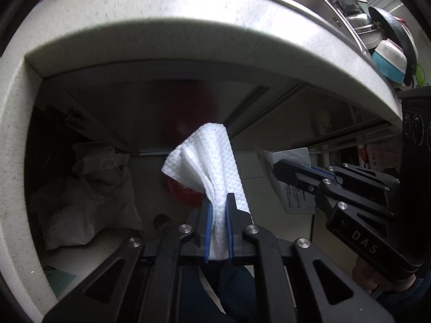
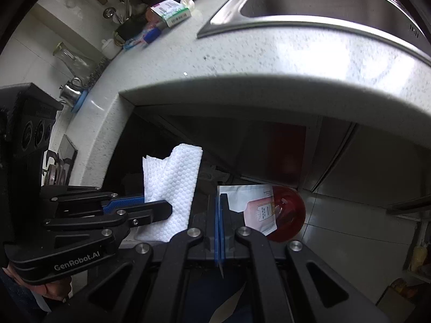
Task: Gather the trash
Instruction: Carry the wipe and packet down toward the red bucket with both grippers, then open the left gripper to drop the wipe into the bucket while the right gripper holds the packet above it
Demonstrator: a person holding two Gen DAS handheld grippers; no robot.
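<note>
A crumpled white paper towel [image 1: 207, 167] is pinched between the blue pads of the left gripper [image 1: 218, 215], which is clamped tight on it; the towel fans upward out of the jaws and a strip of it runs down between them. In the right wrist view the same towel [image 2: 172, 188] sticks up from the left gripper [image 2: 159, 207], seen from the side.

The right gripper [image 2: 219, 223] is closed flat on a thin white packet [image 2: 250, 207] with a pale pink printed panel; the packet's edge is caught between the pads and the rest spreads out to the right. From the left wrist view, the right gripper [image 1: 282, 167] holds that packet [image 1: 291, 188] just beside the towel.

Both grippers point steeply down, past the front edge of the speckled white surface [image 2: 269, 62], over the tiled floor [image 2: 350, 215]. Below them sits a red bin [image 2: 291, 215], partly hidden by the packet; in the left wrist view it shows behind the towel [image 1: 186, 193].

A steel sink [image 2: 323, 2] is set into the surface near its far right corner. On the floor to the left of the bin lie pale plastic bags [image 1: 89, 202]. A green and white box [image 2: 172, 13] lies on the surface to the left of the sink.
</note>
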